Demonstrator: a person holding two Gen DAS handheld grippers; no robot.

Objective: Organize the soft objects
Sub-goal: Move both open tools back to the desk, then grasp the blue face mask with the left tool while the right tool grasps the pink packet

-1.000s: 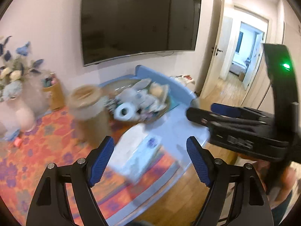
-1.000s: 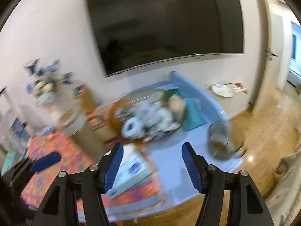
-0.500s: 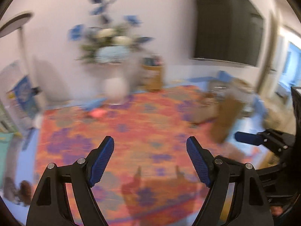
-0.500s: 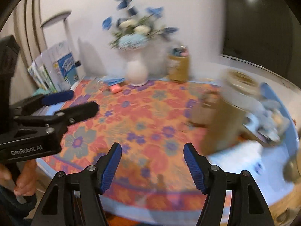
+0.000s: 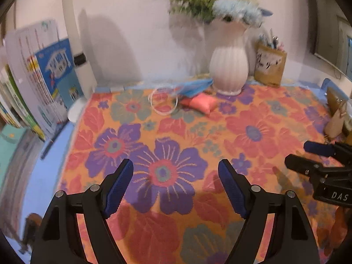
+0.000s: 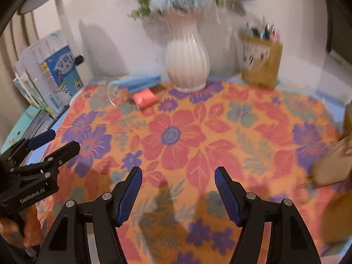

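Hovering: both grippers are hanging over the flowered cloth, tilted down toward it, with nothing between their fingers.
Left gripper [image 5: 176, 182]: its jaws are standing wide apart and empty, framing a purple flower in the print; I judge it is being kept open so it can close on something soft once it gets there.
Right gripper [image 6: 178, 189]: also standing wide and empty, just beside the left one, likely waiting to help or to take a second item.
Flowered cloth [image 5: 253, 132]: it is covering the blue table [image 5: 44, 187] and lying flat and mostly bare under the grippers, giving room to work.
Pink cushion [image 5: 201, 104]: the likely soft thing to be tidied; it is lying at the far side of the cloth, just in front of the white vase [image 5: 228, 63], well apart from both grippers.
Its look: small, plump, coral-pink, pillow-shaped with pinched corners, seeming squashy enough to dent under the pads.
Blue folded item [image 5: 193, 87]: it is lying just behind the cushion, touching or nearly so; too blurred to name.
Clear ring [image 5: 164, 101]: resting beside the cushion, on its left.
Books [image 5: 37, 77]: standing upright at the table's left edge.
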